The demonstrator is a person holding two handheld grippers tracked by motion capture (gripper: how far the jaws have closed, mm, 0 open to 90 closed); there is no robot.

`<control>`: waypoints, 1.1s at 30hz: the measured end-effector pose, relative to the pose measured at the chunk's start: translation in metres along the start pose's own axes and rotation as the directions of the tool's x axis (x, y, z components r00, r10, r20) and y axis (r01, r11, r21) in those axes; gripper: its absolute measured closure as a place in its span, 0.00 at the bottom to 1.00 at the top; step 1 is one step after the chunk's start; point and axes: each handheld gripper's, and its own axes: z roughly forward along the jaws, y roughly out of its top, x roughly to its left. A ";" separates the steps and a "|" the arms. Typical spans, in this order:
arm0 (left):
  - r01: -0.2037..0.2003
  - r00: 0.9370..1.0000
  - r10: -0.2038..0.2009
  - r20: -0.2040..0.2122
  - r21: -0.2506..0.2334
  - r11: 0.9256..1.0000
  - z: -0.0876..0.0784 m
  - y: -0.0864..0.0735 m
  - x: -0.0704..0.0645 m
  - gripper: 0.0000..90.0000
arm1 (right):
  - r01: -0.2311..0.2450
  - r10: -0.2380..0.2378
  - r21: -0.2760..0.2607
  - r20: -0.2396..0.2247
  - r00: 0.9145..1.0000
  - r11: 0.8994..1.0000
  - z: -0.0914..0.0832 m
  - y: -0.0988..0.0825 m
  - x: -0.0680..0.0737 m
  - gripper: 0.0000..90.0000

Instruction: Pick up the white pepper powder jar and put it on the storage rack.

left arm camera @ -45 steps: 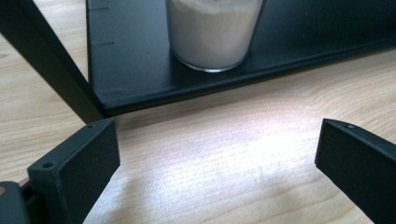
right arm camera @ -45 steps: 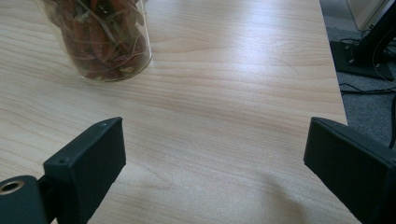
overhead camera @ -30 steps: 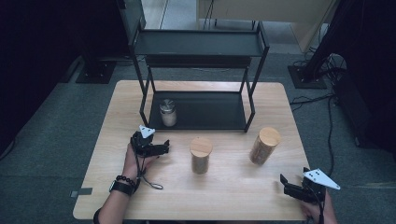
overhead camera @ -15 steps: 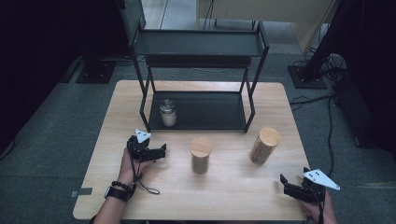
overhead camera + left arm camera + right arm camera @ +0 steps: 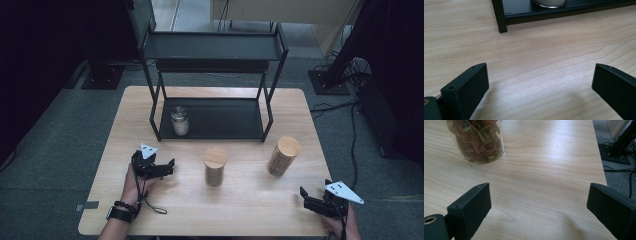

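Wooden-lidded jar point(image 5: 215, 165) stands mid-worktop point(image 5: 250, 210), just right of the left tool point(image 5: 169, 165). Left tool has pulled back toward the near edge since a second ago, away from the rack point(image 5: 215, 107) where the small white jar point(image 5: 179, 120) sits; jaws wide, empty. Looks like it's lining up on the middle jar next. Right tool point(image 5: 303, 192) unmoved at near right, jaws wide, second cork-lidded jar point(image 5: 283, 155) beyond it.

Left black two-jaw claw point(image 5: 171, 163): grey triangular top plate, thin trailing cable. Right black claw point(image 5: 303, 192): same. Left wrist: black watch point(image 5: 119, 214), dark beaded bracelet point(image 5: 125, 205).
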 end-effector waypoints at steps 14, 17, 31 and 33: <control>-0.001 1.000 0.001 -0.008 -0.002 1.000 -0.017 -0.013 0.006 0.01 | 0.009 -0.009 0.003 0.008 1.000 1.000 0.000 0.000 0.001 0.06; 0.000 1.000 0.000 -0.008 0.002 1.000 -0.020 -0.016 0.008 0.01 | 0.009 -0.009 0.003 0.009 1.000 1.000 0.000 0.000 0.001 0.06; -0.015 1.000 0.015 -0.018 -0.007 1.000 -0.035 -0.028 0.011 0.01 | 0.008 -0.008 0.003 0.013 1.000 1.000 0.000 0.000 0.001 0.06; -0.016 1.000 0.016 -0.019 -0.007 1.000 -0.037 -0.030 0.013 0.01 | 0.008 -0.008 0.002 0.013 1.000 1.000 0.000 0.000 0.001 0.06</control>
